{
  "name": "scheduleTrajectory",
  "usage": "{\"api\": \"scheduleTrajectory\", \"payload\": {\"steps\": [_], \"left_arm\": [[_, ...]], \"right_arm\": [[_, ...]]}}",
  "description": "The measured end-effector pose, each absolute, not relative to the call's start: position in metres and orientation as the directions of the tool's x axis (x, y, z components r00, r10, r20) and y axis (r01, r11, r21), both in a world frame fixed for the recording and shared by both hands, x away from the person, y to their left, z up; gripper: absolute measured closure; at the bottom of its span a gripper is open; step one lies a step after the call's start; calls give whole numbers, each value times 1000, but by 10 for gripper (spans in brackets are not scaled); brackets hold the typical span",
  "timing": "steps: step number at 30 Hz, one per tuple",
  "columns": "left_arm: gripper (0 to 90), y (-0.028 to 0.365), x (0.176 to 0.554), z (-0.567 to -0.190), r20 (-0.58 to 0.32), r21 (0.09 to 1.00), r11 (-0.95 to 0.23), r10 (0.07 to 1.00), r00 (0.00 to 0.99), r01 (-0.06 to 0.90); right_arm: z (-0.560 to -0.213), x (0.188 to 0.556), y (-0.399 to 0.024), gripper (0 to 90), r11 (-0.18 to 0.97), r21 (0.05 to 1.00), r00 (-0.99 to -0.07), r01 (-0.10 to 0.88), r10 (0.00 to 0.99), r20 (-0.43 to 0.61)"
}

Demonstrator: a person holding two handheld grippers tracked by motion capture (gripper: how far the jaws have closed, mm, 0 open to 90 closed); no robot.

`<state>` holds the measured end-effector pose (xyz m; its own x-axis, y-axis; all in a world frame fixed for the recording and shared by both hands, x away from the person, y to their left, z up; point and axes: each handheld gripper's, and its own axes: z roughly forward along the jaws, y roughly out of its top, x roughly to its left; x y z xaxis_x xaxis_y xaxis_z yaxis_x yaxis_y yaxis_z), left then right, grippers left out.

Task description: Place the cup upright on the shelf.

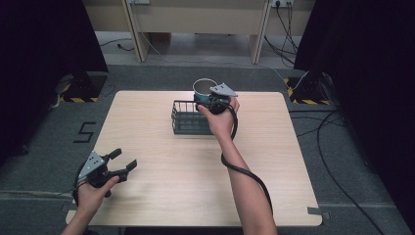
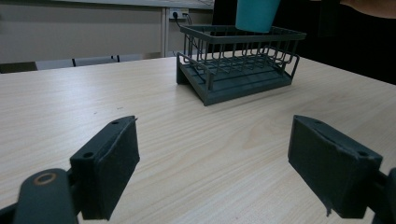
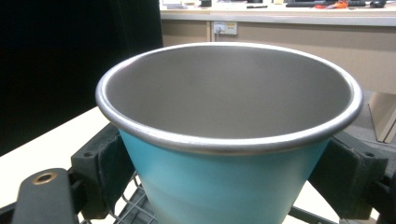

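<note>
A teal cup (image 3: 224, 186) with a steel rim and grey inside sits upright between the jaws of my right gripper (image 3: 224, 177), which is shut on its sides. In the high view the cup (image 1: 203, 88) hangs over the far right end of a dark wire rack (image 1: 188, 117), with my right gripper (image 1: 211, 102) behind it. From the left gripper view the rack (image 2: 238, 65) stands ahead on the table and the cup's bottom (image 2: 257, 14) hovers just above its far rim. My left gripper (image 1: 120, 164) is open near the table's front left corner, holding nothing (image 2: 215, 168).
The light wooden table (image 1: 161, 196) has bare surface around the rack. A black cable (image 1: 244, 174) trails from the right gripper along the forearm. Black curtains stand left and right, and desk legs and floor cables lie beyond the far edge.
</note>
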<state>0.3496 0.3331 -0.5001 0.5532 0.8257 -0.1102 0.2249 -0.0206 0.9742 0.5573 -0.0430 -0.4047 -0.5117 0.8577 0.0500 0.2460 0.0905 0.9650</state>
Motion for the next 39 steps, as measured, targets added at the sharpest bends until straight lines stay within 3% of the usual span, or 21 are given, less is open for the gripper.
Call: {"api": "scheduleTrajectory", "payload": {"steps": [39], "left_arm": [[155, 333, 350, -500, -113, 974, -18, 823, 556, 224]], "right_arm": [[-437, 565, -36, 160, 151, 912, -459, 382, 887, 45]]}}
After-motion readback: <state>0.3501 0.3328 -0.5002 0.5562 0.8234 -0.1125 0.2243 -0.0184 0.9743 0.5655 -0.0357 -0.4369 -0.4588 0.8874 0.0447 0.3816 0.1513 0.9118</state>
